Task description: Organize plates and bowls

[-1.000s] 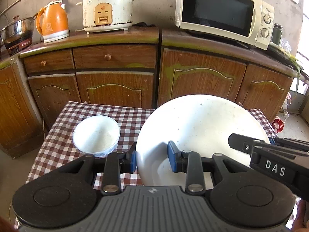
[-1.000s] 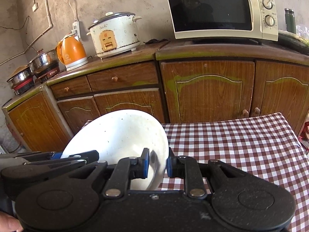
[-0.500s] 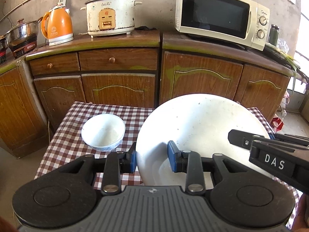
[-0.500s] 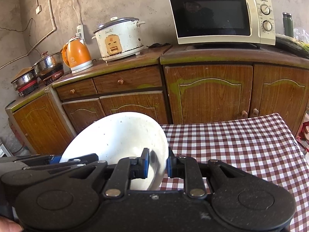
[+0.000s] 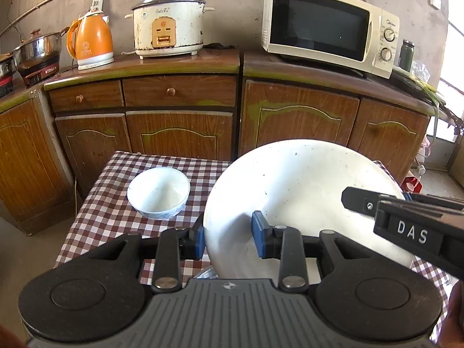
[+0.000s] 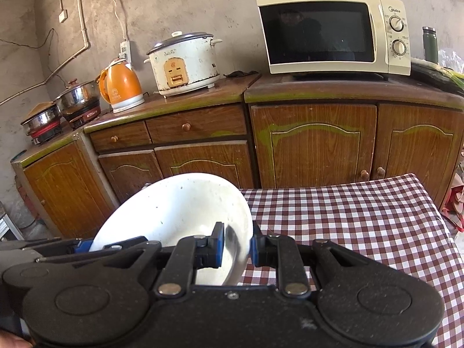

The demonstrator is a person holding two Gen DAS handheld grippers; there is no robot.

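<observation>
A large white plate [image 5: 304, 191] is held tilted above the checked table [image 5: 110, 214], its underside speckled. My left gripper [image 5: 229, 236] is shut on the plate's left rim, blue pads on either side of it. In the left wrist view my right gripper [image 5: 403, 200] reaches in from the right and holds the opposite rim. In the right wrist view the same plate [image 6: 179, 211] stands at the left, with my right gripper [image 6: 237, 248] shut on its right edge. A small white bowl [image 5: 158, 192] sits on the table to the plate's left.
Behind the table runs a wooden cabinet [image 5: 179, 121] carrying an orange kettle [image 5: 91, 42], a rice cooker [image 5: 168, 27] and a microwave [image 5: 327, 29]. Steel pots [image 6: 78, 98] stand at the far left. Checked cloth [image 6: 362, 226] spreads to the right of the plate.
Both grippers have drawn back and slightly up with the plate between them. The bowl and cabinets now look farther off and more of the wall shows.
</observation>
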